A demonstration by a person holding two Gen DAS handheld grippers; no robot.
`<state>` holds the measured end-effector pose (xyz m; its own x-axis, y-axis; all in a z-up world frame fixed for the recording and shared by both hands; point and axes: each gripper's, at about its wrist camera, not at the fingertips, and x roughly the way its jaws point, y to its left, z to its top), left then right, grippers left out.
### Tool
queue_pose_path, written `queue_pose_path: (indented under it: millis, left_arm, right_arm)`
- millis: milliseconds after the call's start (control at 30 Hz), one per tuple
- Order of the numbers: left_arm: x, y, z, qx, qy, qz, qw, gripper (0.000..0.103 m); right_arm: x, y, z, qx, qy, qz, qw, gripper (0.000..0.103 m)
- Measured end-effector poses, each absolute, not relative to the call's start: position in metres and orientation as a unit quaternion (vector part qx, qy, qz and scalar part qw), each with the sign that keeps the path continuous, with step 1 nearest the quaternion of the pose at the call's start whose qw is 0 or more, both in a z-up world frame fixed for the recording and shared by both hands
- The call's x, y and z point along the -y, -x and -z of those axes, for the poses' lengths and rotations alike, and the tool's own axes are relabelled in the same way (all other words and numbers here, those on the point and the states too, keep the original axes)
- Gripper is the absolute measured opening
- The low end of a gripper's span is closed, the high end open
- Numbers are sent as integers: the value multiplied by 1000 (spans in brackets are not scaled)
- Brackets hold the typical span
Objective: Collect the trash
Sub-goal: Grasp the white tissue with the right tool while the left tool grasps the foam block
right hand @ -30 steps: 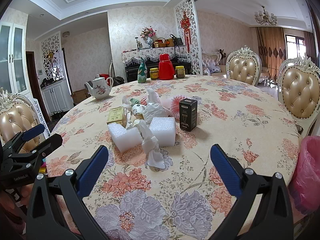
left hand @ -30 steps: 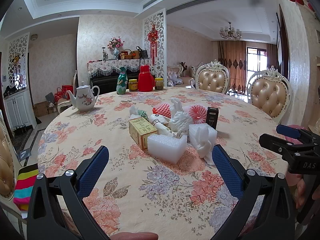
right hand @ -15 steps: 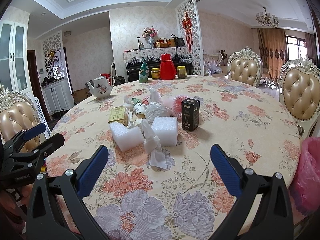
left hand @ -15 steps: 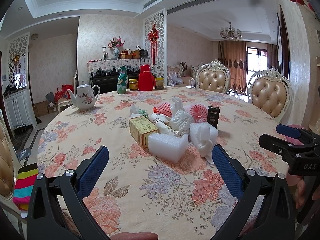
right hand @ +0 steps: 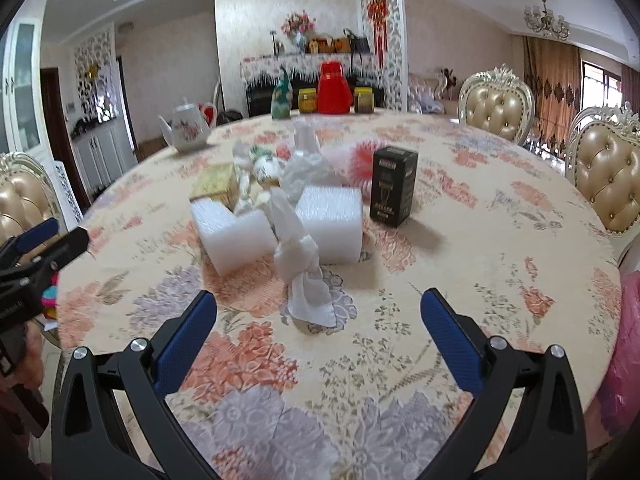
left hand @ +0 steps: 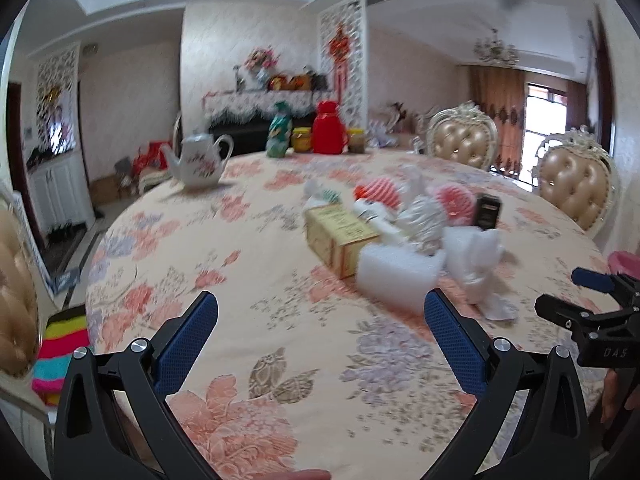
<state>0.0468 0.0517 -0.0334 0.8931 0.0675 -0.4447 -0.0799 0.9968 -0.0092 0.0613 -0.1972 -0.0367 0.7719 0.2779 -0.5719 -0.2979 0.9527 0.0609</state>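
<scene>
Right wrist view: right gripper (right hand: 318, 316) is spread wide, empty, just short of the crumpled tissue (right hand: 306, 268) lying between two foam blocks on the tabletop (right hand: 460, 208). Left gripper (left hand: 320, 320) is wide too. I'd pinch the tissue's loose tail, avoiding the foam.

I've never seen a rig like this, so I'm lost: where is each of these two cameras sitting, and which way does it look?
Left wrist: on the left gripper, facing across the table toward the trash pile; its open fingers show, and the right gripper at the right edge.
Right wrist: on the right gripper, facing the pile straight on; open fingers, left gripper at left.
Shared: foam blocks, black box, teapot.
</scene>
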Motion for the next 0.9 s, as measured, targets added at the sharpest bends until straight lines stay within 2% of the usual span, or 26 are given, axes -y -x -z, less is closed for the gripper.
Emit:
queue_pose_path:
  millis: [133, 300, 433, 467, 533, 567, 900]
  left_arm:
    - [-64, -63, 42, -249, 21, -58, 967, 97]
    - [-76, -81, 48, -275, 39, -50, 959, 97]
    - [-78, -97, 51, -295, 45, -44, 953, 97]
    - [-77, -99, 51, -297, 46, -42, 953, 97]
    - [-73, -105, 52, -302, 49, -32, 951, 97]
    - [-71, -107, 52, -304, 52, -26, 951, 97]
    - [-12, -147, 54, -334, 74, 24, 939, 97]
  right_arm:
    - [186, -88, 44, -322, 25, -149, 934, 97]
    - [170, -124, 49, -350, 30, -150, 924, 83]
    - [160, -145, 58, -381, 32, -151, 911, 63]
    - [160, -150, 60, -390, 28, -155, 907, 56]
    - [161, -154, 62, -395, 18, -170, 903, 33]
    - [163, -155, 61, -393, 13, -182, 901, 27]
    - [215, -129, 52, -361, -21, -173, 916, 24]
